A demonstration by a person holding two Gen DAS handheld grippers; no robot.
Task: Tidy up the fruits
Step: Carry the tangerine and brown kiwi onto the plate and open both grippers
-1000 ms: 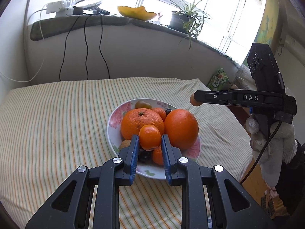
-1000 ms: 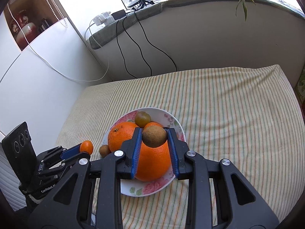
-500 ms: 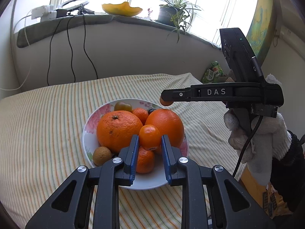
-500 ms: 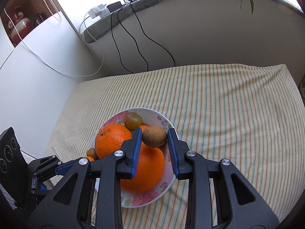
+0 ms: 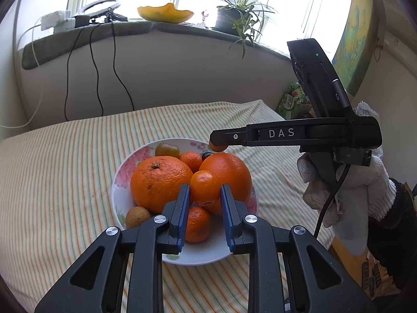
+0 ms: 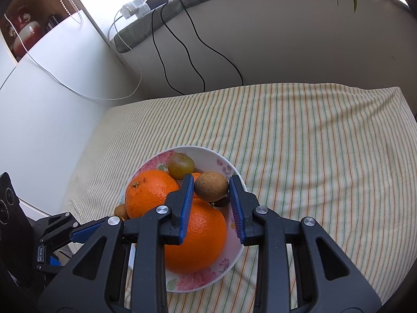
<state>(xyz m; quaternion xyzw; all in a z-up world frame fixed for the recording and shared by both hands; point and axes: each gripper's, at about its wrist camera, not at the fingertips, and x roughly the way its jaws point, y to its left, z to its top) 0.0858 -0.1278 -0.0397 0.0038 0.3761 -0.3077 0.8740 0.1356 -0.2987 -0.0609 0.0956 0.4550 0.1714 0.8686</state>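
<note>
A floral white plate (image 5: pixel 208 257) (image 6: pixel 208 154) on the striped cloth holds two big oranges (image 5: pixel 159 182) (image 6: pixel 198 237), small tangerines, a greenish tomato (image 5: pixel 166 150) (image 6: pixel 181 165) and a small brown fruit (image 5: pixel 136 216). My left gripper (image 5: pixel 204 195) is shut on a small tangerine (image 5: pixel 204 187) just above the plate's near side. My right gripper (image 6: pixel 211 190) is shut on a brown kiwi (image 6: pixel 211 185) above the plate's right part. In the left wrist view the right gripper (image 5: pixel 219 142) reaches in from the right over the plate, the kiwi mostly hidden behind its finger.
The table has a striped cloth (image 5: pixel 52 182) (image 6: pixel 312 143). Behind it stands a wall with hanging cables (image 5: pixel 96 65) and a sill with a potted plant (image 5: pixel 234 20) and a yellow bowl (image 5: pixel 164 13). A white cabinet (image 6: pixel 39 91) stands left. A green packet (image 5: pixel 293 101) lies beyond the table's right edge.
Both grippers have moved closer over the plate, still holding their fruits. The right gripper has come lower and further left over the big orange in the left wrist view.
</note>
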